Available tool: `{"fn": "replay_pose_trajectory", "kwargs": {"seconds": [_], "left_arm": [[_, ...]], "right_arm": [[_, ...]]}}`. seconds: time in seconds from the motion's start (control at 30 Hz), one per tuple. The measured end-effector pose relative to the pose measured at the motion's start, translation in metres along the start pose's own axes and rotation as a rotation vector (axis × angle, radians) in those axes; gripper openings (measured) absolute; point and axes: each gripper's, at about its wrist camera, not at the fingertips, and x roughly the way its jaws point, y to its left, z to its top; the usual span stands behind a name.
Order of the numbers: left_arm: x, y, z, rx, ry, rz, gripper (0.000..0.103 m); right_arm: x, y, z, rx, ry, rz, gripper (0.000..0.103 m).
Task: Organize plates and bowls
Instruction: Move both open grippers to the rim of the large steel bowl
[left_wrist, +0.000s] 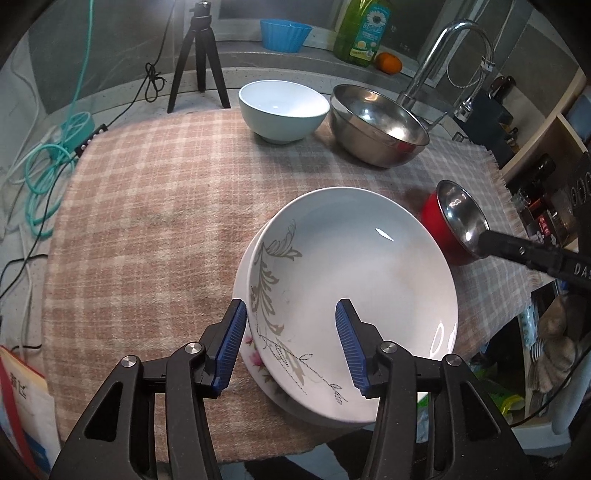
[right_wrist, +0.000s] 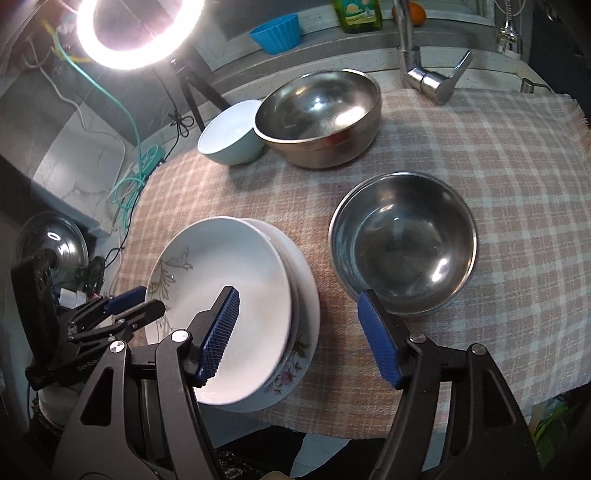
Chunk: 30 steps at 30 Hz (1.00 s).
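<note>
A white plate with a grey leaf pattern (left_wrist: 354, 280) lies stacked on a flowered plate (left_wrist: 255, 350) near the front edge of the checked cloth; the stack also shows in the right wrist view (right_wrist: 221, 291). My left gripper (left_wrist: 291, 343) is open, its blue pads straddling the top plate's near rim without gripping. My right gripper (right_wrist: 299, 336) is open and empty, between the plates and a small steel bowl with a red outside (right_wrist: 402, 243), which also shows in the left wrist view (left_wrist: 458, 221). A pale blue bowl (left_wrist: 282, 109) and a large steel bowl (left_wrist: 378, 123) stand at the back.
A faucet (left_wrist: 443, 62), a blue tub (left_wrist: 284, 33), a green bottle (left_wrist: 364, 29) and an orange (left_wrist: 388, 62) are behind the cloth. A tripod (left_wrist: 199, 59) and teal cables (left_wrist: 48, 166) are at the left. A ring light (right_wrist: 136, 33) glares above.
</note>
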Motion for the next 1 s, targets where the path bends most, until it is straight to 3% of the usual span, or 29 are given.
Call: {"fn": "replay_pose_trajectory", "kwargs": {"seconds": [0.37,0.73,1.0], "left_arm": [[-0.004,0.005,0.013,-0.036,-0.034,0.018,0.049],[-0.007,-0.011,0.057,-0.077,-0.075,-0.096,0.049],[0.016,-0.028,0.096,-0.143,-0.065,-0.201,0.049]], "right_arm": [[-0.029,-0.020,0.021,0.019,-0.077,-0.007,0.069],[-0.048,-0.055,0.060,0.055,-0.113,0.023,0.069],[-0.027,-0.079,0.096,0.121,-0.096,0.094,0.069]]}}
